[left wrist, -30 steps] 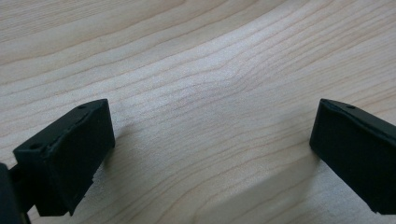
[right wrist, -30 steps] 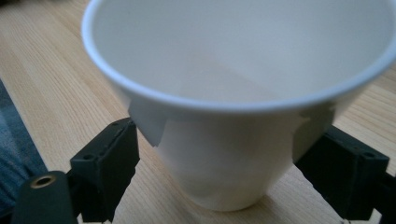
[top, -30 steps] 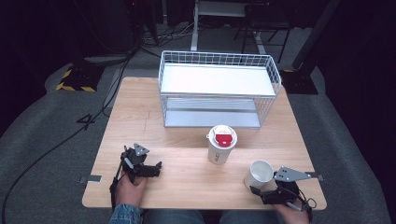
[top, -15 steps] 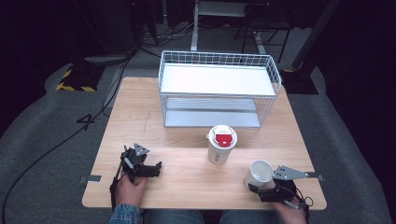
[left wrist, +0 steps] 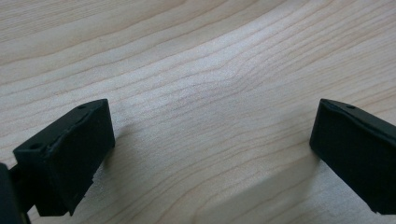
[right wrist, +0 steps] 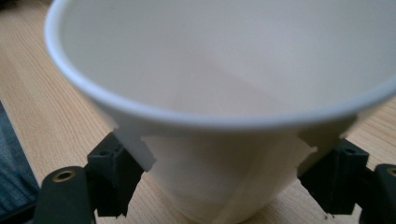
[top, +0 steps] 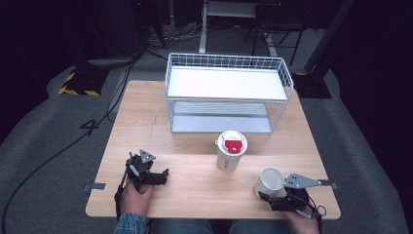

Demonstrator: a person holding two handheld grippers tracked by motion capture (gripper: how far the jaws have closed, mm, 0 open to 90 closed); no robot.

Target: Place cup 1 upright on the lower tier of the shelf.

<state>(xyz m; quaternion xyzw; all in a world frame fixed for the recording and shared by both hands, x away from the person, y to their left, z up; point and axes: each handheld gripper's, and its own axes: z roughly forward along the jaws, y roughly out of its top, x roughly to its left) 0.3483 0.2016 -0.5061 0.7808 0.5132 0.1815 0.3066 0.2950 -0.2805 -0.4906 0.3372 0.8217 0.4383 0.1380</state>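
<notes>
An empty white paper cup (top: 269, 180) stands near the table's front right corner. My right gripper (top: 273, 196) is shut on its lower wall. In the right gripper view the cup (right wrist: 224, 93) looms close, with a black jaw pressed against each side and the gripper (right wrist: 224, 175) around its base. My left gripper (top: 162, 176) rests low on the wood at the front left, open. Its jaws stand wide apart in the left gripper view (left wrist: 210, 140), with only bare wood between them. A second white cup with a white and red lid (top: 231, 150) stands upright mid-table.
A white wire rack (top: 229, 92) with two shelves stands at the back of the wooden table (top: 195, 195). A person's hands come in at the front edge. Dark floor, cables and stands surround the table.
</notes>
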